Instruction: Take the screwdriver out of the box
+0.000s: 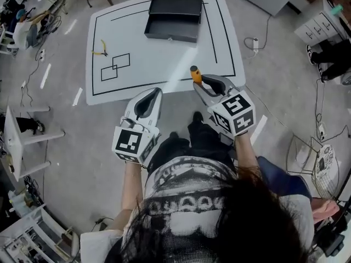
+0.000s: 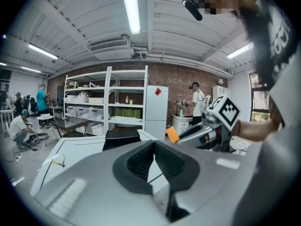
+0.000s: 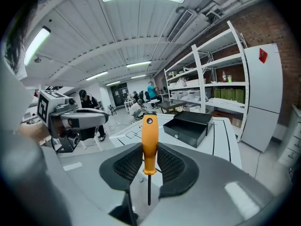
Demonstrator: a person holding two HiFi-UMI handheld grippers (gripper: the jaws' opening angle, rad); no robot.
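My right gripper (image 1: 198, 81) (image 3: 149, 160) is shut on the screwdriver (image 1: 195, 74) (image 3: 149, 142). Its orange handle stands up past the pads and the thin dark shaft runs back between them. The handle's tip (image 2: 173, 134) also shows in the left gripper view. The black box (image 1: 175, 7) (image 3: 190, 126) (image 2: 121, 136) sits at the far side of the white table (image 1: 164, 64), its drawer (image 1: 171, 29) pulled open toward me. My left gripper (image 1: 155, 93) (image 2: 154, 147) hangs beside the right one, off the table's near edge, shut with nothing in it.
Yellow-handled pliers (image 1: 100, 51) (image 2: 59, 160) lie at the table's left, by two outlined squares (image 1: 115, 66). A power strip (image 1: 255, 43) lies on the floor to the right and a wire basket (image 1: 304, 152) stands nearer me. Shelves, a white cabinet and several people fill the room behind.
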